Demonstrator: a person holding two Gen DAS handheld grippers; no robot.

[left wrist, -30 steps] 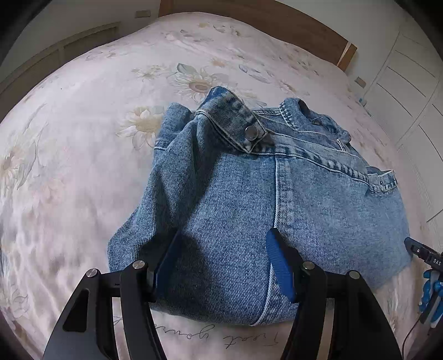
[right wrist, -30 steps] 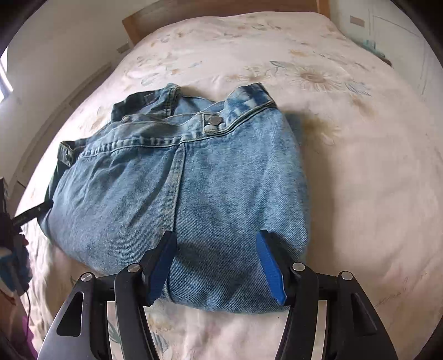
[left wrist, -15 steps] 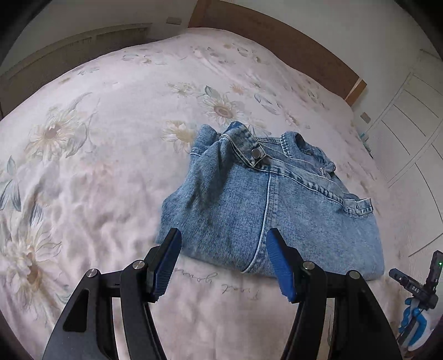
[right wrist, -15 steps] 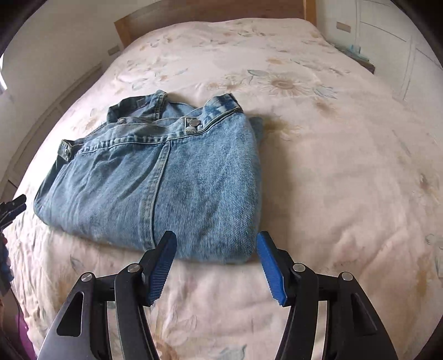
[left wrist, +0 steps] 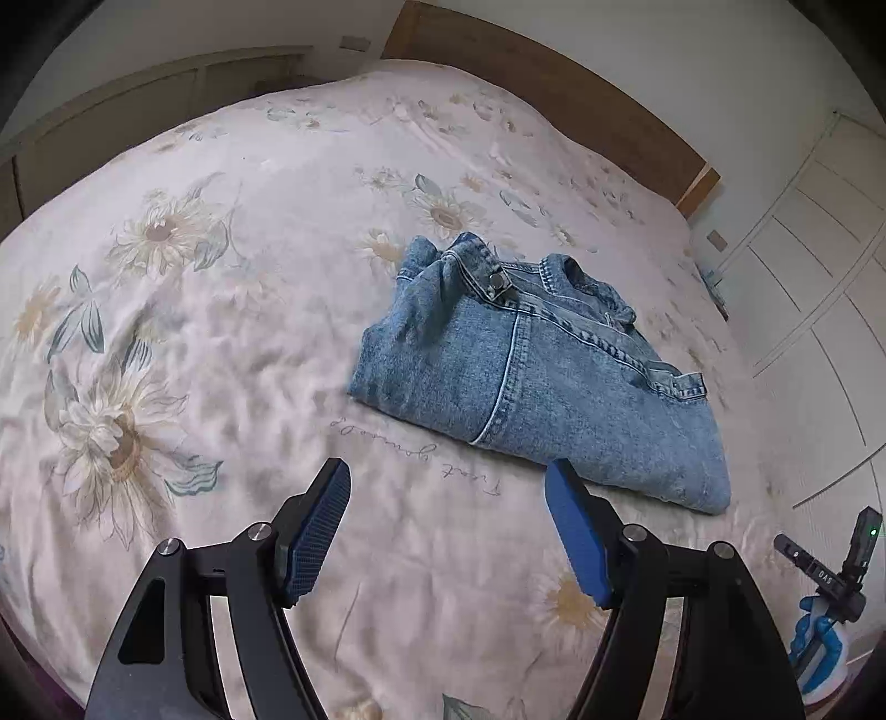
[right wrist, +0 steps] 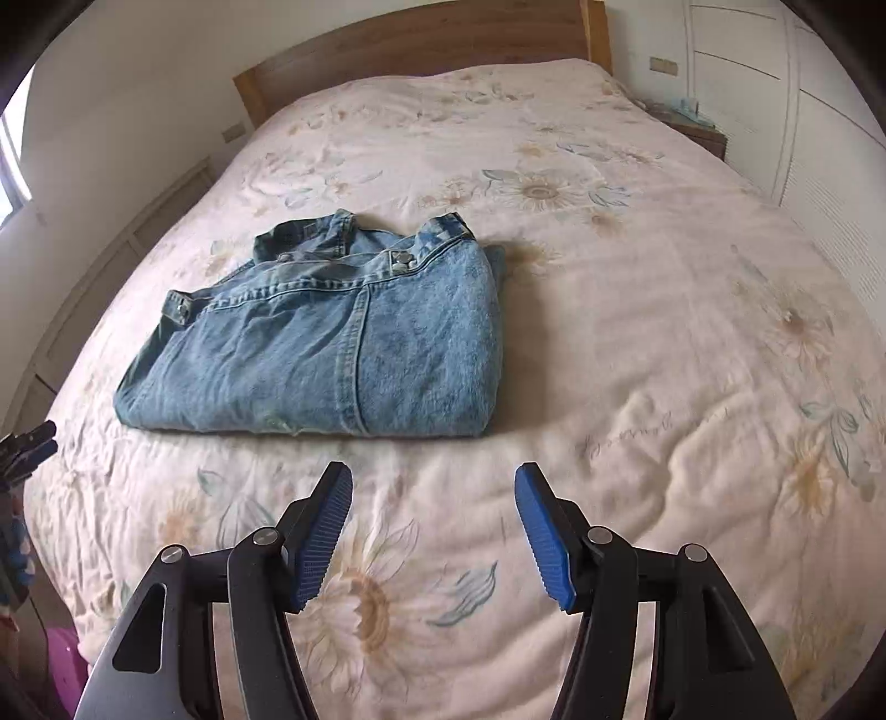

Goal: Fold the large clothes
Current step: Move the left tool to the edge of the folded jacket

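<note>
A denim jacket (right wrist: 332,343) lies folded into a thick, roughly square bundle on the bed (right wrist: 637,310), on a cream cover printed with large pale sunflowers. Its collar and two metal snap buttons sit at the far edge, toward the wooden headboard (right wrist: 421,39), and a long seam runs down the middle of the top layer. The left gripper (left wrist: 448,498) hangs over the cover just short of the jacket's near edge, its blue-padded fingers spread wide with nothing between them. The right gripper (right wrist: 433,501) hovers likewise in front of the bundle, fingers wide apart and holding nothing, clear of the denim. From the left gripper's view the jacket (left wrist: 531,376) lies ahead and to the right. White cupboard doors (right wrist: 819,111) stand along the wall to the right of the bed.
</note>
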